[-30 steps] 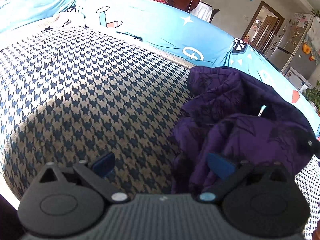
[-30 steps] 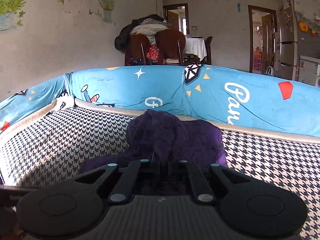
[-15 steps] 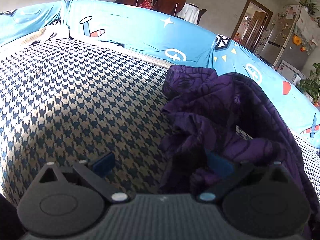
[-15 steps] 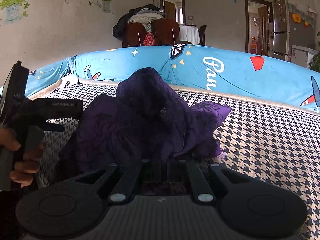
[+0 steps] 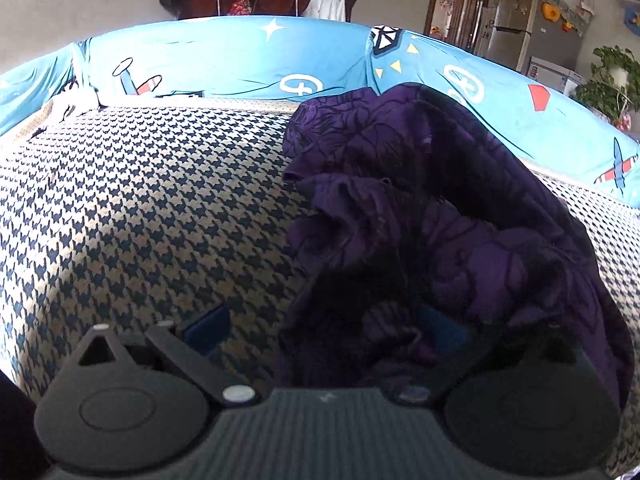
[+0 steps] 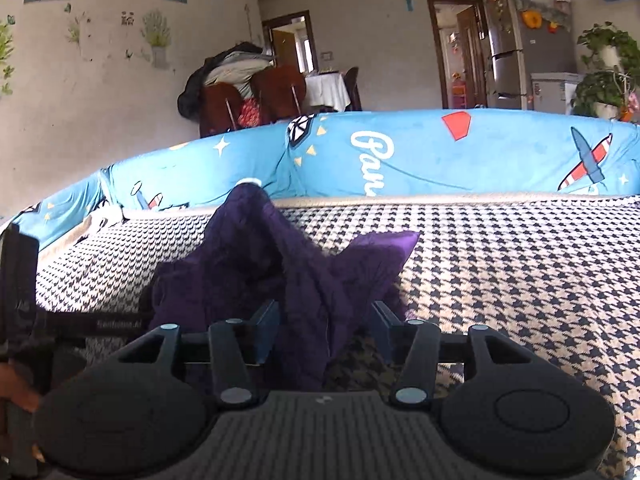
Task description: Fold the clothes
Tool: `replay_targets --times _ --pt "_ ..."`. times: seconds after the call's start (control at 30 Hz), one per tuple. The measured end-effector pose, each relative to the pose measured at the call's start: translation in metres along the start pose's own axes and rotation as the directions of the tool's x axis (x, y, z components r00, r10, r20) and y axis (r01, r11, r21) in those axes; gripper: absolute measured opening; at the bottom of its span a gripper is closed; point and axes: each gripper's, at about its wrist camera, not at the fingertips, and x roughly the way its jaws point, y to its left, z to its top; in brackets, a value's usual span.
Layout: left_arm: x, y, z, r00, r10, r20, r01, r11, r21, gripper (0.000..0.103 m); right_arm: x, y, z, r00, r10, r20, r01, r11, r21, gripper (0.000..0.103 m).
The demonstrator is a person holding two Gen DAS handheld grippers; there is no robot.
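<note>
A: How far are we with the purple garment (image 6: 280,276)?

B: Hardly begun, we judge: it sits bunched in a peaked heap on the houndstooth sofa seat (image 5: 140,200), no fold made.

A: Our fingers?

B: The right gripper (image 6: 326,330) is opening, cloth between, unpressed. The left gripper (image 5: 324,332) stands wide beside it.

A: Long axis?

B: We can't tell; it's too crumpled.

You see a crumpled deep-purple garment with dark floral outlines (image 5: 420,208) lying on a navy-and-cream houndstooth cushion cover (image 5: 160,208). Behind it runs a sky-blue fabric backrest (image 6: 500,152) printed with white lettering, white stars, yellow triangles, a red patch and red-and-white striped planes. Your black grippers carry blue pads (image 5: 208,328).
</note>
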Motion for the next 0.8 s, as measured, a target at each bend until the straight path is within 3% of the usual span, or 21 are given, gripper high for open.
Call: replay_targets --times 0.2,0.37,0.53,0.57,0.63,0.7,0.8 --pt "-0.004 -0.001 -0.007 1.0 -0.006 -0.011 0.007 1.0 0.018 0.103 0.035 0.014 0.008 0.999 0.019 -0.035 -0.02 1.0 -0.021 0.064" --pt "-0.006 0.0 -0.009 1.0 -0.013 -0.018 0.014 0.999 0.029 0.103 0.069 0.025 0.011 0.997 -0.014 -0.081 0.008 0.998 -0.07 0.066" --pt "-0.009 0.0 -0.013 0.999 -0.023 -0.029 0.024 0.999 0.037 0.103 0.096 0.027 0.015 0.995 -0.067 -0.071 0.061 0.995 -0.081 0.065" --pt "-0.009 0.001 -0.014 0.999 -0.024 -0.032 0.025 0.999 0.039 0.103 0.1 0.026 0.015 0.995 -0.068 -0.069 0.063 0.995 -0.075 0.063" --pt "-0.011 0.001 -0.015 0.999 -0.026 -0.034 0.027 0.999 0.043 0.103 0.106 0.024 0.016 0.996 -0.068 -0.064 0.064 0.996 -0.066 0.049" --pt "-0.012 0.001 -0.016 0.999 -0.029 -0.036 0.03 0.999 0.045 0.103 0.109 0.023 0.016 0.995 -0.07 -0.072 0.065 0.995 -0.07 0.014" --pt "-0.012 0.003 -0.016 0.999 -0.033 -0.039 0.035 0.999 0.038 0.103 0.1 0.02 0.016 0.994 -0.102 -0.048 0.099 0.994 -0.053 0.013"
